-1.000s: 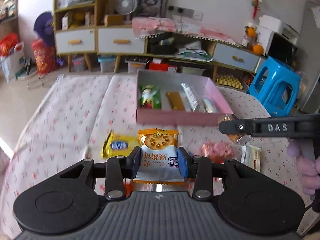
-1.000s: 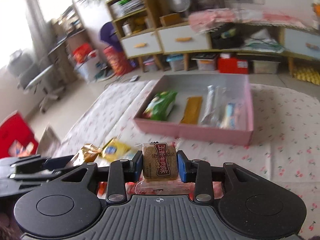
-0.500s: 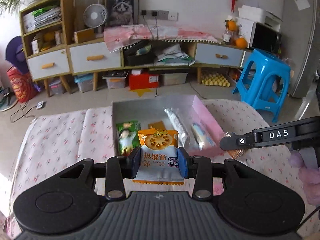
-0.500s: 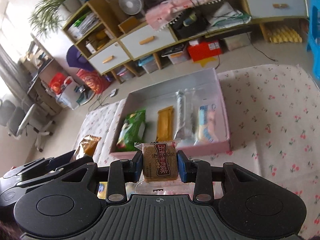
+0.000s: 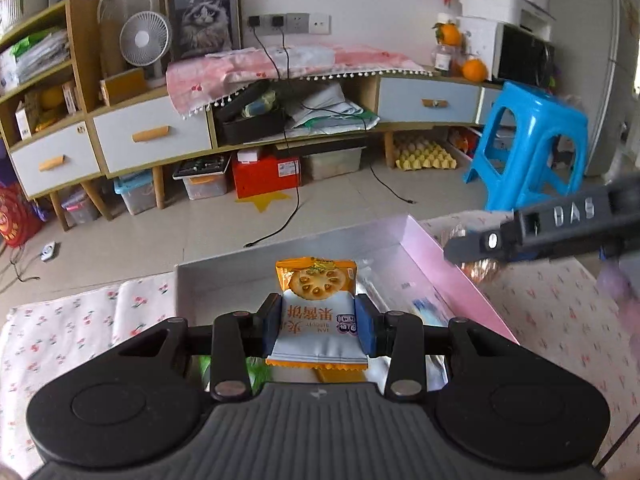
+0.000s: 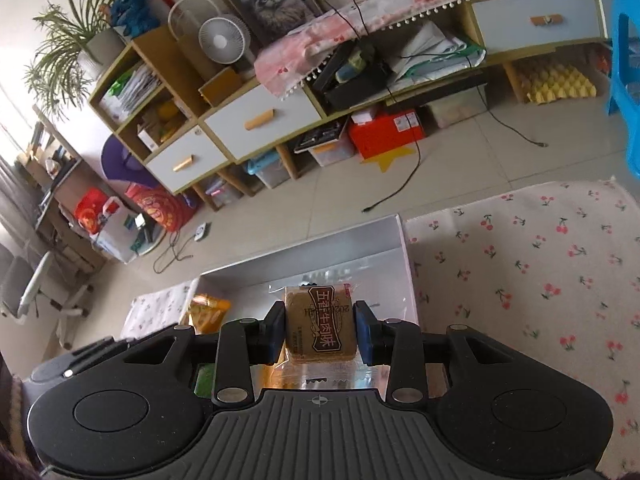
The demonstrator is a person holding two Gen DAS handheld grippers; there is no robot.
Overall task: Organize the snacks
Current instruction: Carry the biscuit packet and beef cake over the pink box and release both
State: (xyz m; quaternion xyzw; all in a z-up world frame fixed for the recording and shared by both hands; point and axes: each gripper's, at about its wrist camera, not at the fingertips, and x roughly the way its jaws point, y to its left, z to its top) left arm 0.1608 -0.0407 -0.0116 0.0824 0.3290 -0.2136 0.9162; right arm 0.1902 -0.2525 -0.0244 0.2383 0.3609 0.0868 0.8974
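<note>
Both grippers have come forward over the box since a second ago: then the box lay ahead of them on the cloth with loose snacks in front of it, and now its open tray sits directly beneath the fingers in each wrist view. Left gripper (image 5: 316,320) is clenched on a biscuit pack (image 5: 317,312), orange at the top with a round biscuit printed on it and pale blue below, held upright between the two blue pads (image 5: 273,322) above the box (image 5: 448,276). Its pink side wall runs along the right, and a few wrapped snacks lie on the floor under and beside the pack, mostly hidden by the gripper body. Right gripper (image 6: 320,328) is clenched on a brown cake (image 6: 320,325) in clear wrap with a dark red label, also upright, hanging above the box (image 6: 352,246) near its far end. In the right wrist view the left gripper (image 6: 80,360) shows at the lower left edge, with the orange top of its biscuit pack (image 6: 208,310) just beyond it. In the left wrist view the right gripper (image 5: 560,228) reaches in from the right, blurred, over the pink wall. Cherry-print cloth (image 6: 540,272) covers the table around the box. Beyond it stand a low cabinet (image 5: 160,136) and a blue stool (image 5: 532,144).
</note>
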